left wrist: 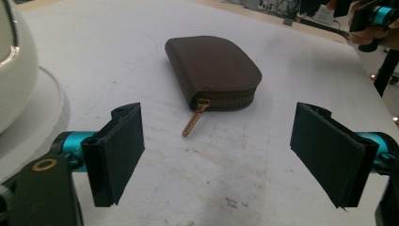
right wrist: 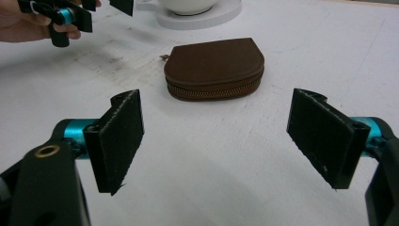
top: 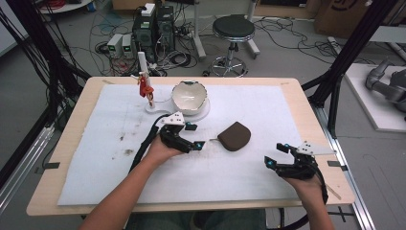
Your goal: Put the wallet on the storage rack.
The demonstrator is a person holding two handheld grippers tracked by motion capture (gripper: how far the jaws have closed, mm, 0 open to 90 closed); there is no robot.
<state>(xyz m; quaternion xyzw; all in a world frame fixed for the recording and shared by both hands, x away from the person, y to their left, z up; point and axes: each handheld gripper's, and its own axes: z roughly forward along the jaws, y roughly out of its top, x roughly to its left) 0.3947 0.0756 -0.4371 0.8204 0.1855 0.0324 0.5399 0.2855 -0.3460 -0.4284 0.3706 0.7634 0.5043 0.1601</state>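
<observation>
Brown leather is what sits before you: a small zipped pouch (top: pixel 234 136) lies flat on the white mat (top: pixel 95 158) that covers the bench (top: pixel 62 124), with its zip closed and a tan pull tab (left wrist: pixel 190 126) trailing from one end onto the mat.

Your left tongs (top: pixel 192 135) hover just beside the pouch, on the side where the pull tab lies, and their jaws stand wide apart with nothing between them. In the left gripper view the pouch lies ahead of the gap between the jaws, apart from both, and the pull tab points back towards them.

Your right tongs (top: pixel 276 155) wait on the other side of the pouch, nearer to you and farther off than the left pair. Their jaws are also spread wide and hold nothing. In the right gripper view the pouch (right wrist: pixel 214 68) shows its zipped edge towards them, with clear mat between.

Beyond the pouch, away from you, a white bowl (top: pixel 189 97) stands on a white base (top: pixel 203 113). Beside that bowl, farther from the pouch, a small red figure (top: pixel 145 88) stands upright.
</observation>
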